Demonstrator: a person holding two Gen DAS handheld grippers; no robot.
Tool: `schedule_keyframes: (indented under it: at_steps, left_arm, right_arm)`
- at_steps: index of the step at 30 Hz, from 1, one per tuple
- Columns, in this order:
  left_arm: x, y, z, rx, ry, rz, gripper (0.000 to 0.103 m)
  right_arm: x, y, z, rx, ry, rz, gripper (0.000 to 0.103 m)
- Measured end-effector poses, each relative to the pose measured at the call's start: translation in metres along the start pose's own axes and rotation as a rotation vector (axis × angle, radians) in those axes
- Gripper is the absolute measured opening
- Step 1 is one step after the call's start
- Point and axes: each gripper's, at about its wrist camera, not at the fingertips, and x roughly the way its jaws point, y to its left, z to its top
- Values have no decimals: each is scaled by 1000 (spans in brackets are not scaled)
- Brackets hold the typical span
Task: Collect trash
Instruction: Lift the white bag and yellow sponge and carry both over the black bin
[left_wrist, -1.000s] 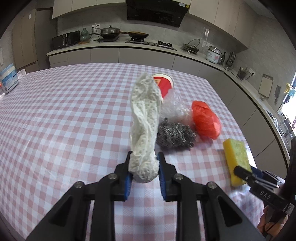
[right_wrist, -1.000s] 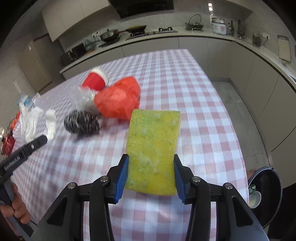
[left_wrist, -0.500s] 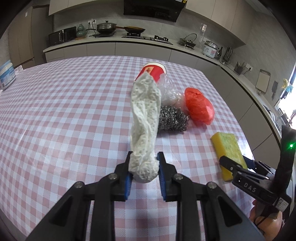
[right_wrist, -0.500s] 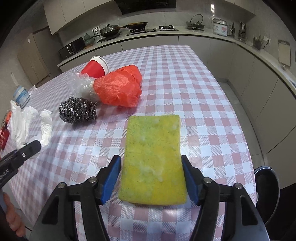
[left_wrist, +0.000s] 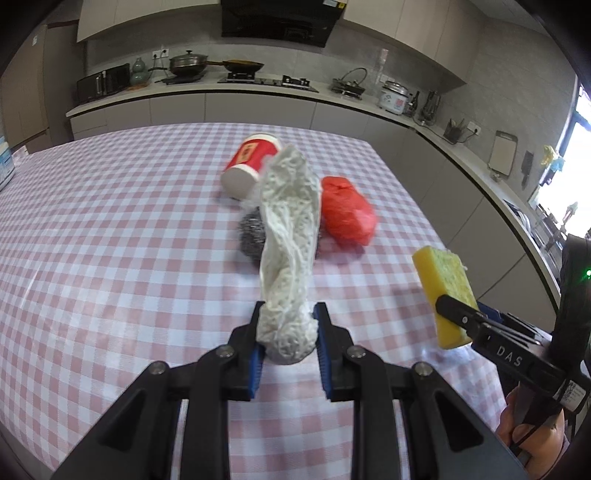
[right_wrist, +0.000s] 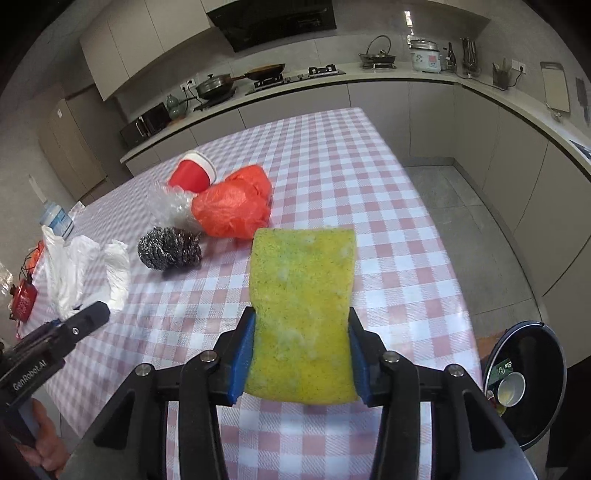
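My left gripper (left_wrist: 288, 314) is shut on a crumpled white paper towel (left_wrist: 288, 240), held above the checked table (left_wrist: 110, 221). My right gripper (right_wrist: 301, 321) is closing on a yellow sponge (right_wrist: 303, 280); its blue pads press the sponge's sides. In the left wrist view the sponge (left_wrist: 443, 273) hangs clear of the tablecloth at the right. On the table lie a steel wool scourer (right_wrist: 168, 247), a red plastic bag (right_wrist: 232, 206), a clear plastic wrapper (right_wrist: 170, 201) and a tipped red paper cup (right_wrist: 192, 173).
A black round bin (right_wrist: 535, 343) with a paper cup inside stands on the floor past the table's right edge. A bottle (right_wrist: 55, 219) and small red items sit at the table's far left. Kitchen counters run behind.
The right jaws widened around the sponge lying flat, then closed on it and lifted it off the table. The left gripper shifted with the paper towel still gripped.
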Motion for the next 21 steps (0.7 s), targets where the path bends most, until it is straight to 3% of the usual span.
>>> schedule_keyframes:
  at_steps: [8,21]
  left_arm:
    - [3,-63,-2,70,20,-87,26]
    - [16,-208,-17,253,77,-276,26]
  right_arm:
    - [-44,-40,-11,70,-45,-19,48]
    - [-123,-162,-54,257,-112,-159,48]
